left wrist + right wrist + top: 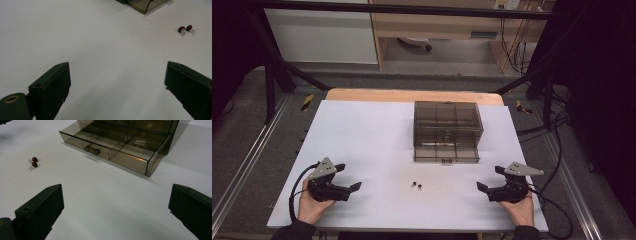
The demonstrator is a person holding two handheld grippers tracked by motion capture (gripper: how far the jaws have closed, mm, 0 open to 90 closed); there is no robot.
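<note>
The left gripper (348, 176) and right gripper (490, 178) both rest with jaws wide, holding nothing. Between them lie two small red beads (416, 185), near the smoky drawer box (447, 131); no writing is readable.

- White table top (362, 150): smooth, matt sheet with a soft sheen under the lamp; a bare strip of pale wood (412, 95) shows along its far edge.
- Smoke-tinted clear plastic drawer box (447, 120): glossy, see-through walls; its pulled-out drawer (117, 147) has smooth partitions of the same plastic and bright glints on the edges.
- Two small dark red beads (34, 162): glossy, rounded, each with a thin shiny metal-looking pin.
- Left gripper (347, 177) and right gripper (490, 178): matt black plastic-looking jaws, faintly grained; each carries a flat grey three-cornered plate (324, 169) with a dull finish.
</note>
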